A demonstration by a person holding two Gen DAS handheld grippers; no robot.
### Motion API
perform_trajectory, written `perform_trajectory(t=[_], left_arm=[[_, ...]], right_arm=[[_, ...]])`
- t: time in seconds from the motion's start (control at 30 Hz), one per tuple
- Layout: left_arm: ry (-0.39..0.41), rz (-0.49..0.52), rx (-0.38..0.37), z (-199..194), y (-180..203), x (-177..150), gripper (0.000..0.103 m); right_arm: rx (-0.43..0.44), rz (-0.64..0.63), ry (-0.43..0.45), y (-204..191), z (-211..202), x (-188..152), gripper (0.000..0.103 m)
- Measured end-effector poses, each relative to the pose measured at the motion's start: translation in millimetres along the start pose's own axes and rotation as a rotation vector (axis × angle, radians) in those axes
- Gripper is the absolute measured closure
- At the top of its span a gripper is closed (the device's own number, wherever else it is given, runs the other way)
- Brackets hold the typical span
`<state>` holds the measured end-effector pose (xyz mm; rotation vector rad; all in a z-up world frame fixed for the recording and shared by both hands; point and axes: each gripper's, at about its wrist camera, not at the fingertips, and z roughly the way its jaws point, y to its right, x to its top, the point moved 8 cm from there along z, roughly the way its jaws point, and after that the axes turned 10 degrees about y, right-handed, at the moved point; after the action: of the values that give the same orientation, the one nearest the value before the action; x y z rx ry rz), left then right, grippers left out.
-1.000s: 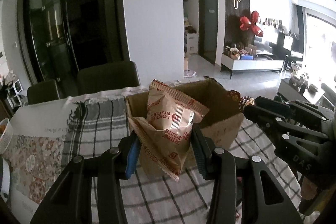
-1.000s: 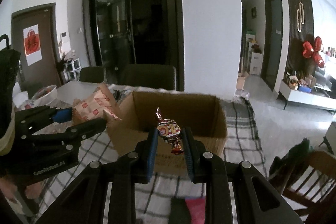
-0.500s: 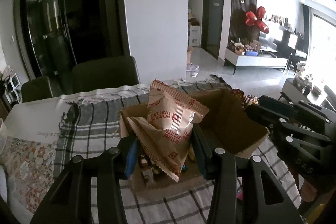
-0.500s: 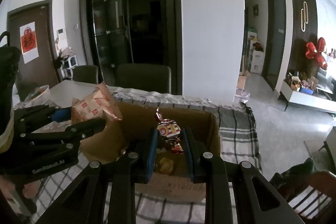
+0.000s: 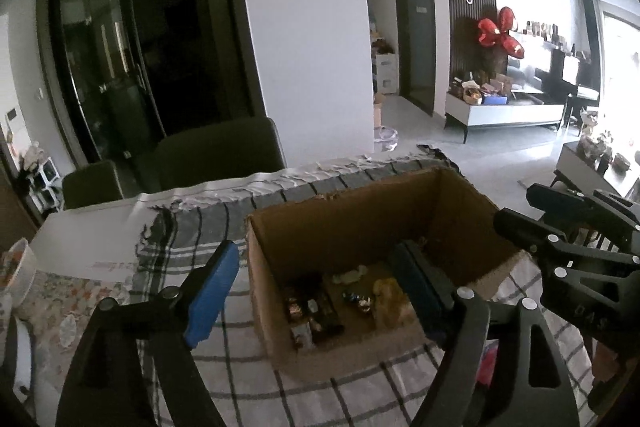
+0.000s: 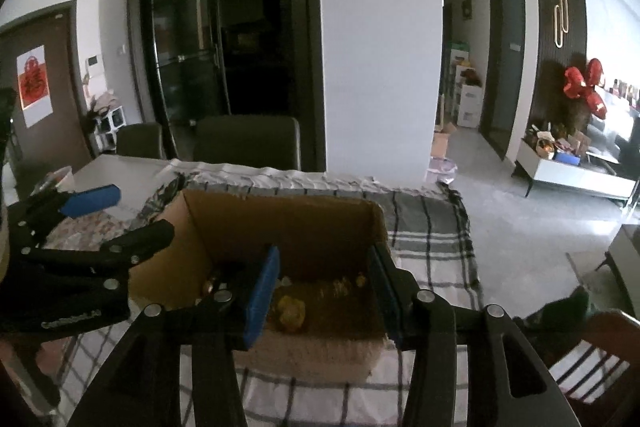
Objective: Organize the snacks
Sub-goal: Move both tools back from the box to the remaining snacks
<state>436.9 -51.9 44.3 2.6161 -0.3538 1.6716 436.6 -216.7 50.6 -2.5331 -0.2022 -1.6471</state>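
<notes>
Nearest, the left gripper (image 5: 316,279) has black angular arms tipped with flat blue pads; its jaws are opening and stand wide with nothing between them, one pad to the left outside the cardboard box (image 5: 360,223) and the other over its inside. The right gripper (image 6: 326,281), of the same black frame and blue pads, is also opening its jaws, and they are empty, both poised above the box's near wall. The box is plain brown corrugated card, open-topped, rectangular, with soft, slightly bent edges. On its floor lie the snacks (image 5: 316,307): small dark glossy wrappers toward the left, a shiny twisted sweet in the middle and a crumpled yellow packet (image 6: 292,313) to the right; any print on them is too small to read. The box rests on a checked cloth (image 6: 432,251) in grey, white and black lines, with a fringed edge beyond the box, spread over the surface. Left of the box a floral patterned mat (image 5: 52,303) and a white bowl (image 5: 18,267) sit by the surface's edge. Behind the box stand two dark padded chairs (image 6: 246,141), then a broad white pillar (image 6: 380,47) and dark glass doors. Far left of the box a brown door bears a red paper emblem (image 6: 34,85); far right, red foil balloons (image 6: 584,83) hang near a low white cabinet.
</notes>
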Motion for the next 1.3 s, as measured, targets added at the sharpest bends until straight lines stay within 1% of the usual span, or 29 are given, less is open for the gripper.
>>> perform_trajectory(t=[0.23,0.37,0.63,0.87,1.03,1.3], left_arm=[[0.016,0.024,-0.022,-34.2,18.2,-10.0,0.021],[0.019,0.042,-0.014,-48.5,27.7,-18.6,0.021],[-0.013,0.017,-0.018,-74.3,43.3,-49.1,0.021],[-0.067,-0.003,-0.027,-96.2,53.7,-88.5,0.021],[-0.108,-0.005,-0.022,-107.3,54.2,-116.8,0.021],[-0.191,-0.037,-0.020,-111.6,47.6,-160.6,0.021]], right_arm=[[0.011,0.009,0.004,1.0,-31.4,-14.0,0.055],[0.018,0.013,0.003,4.3,-48.8,-25.5,0.055],[0.028,0.030,-0.023,7.6,-75.6,-54.8,0.055],[0.062,0.025,-0.054,-0.9,-98.8,-88.6,0.055],[0.098,0.029,-0.103,-12.9,-107.5,-119.0,0.055],[0.159,0.030,-0.202,-36.1,-108.2,-163.4,0.055]])
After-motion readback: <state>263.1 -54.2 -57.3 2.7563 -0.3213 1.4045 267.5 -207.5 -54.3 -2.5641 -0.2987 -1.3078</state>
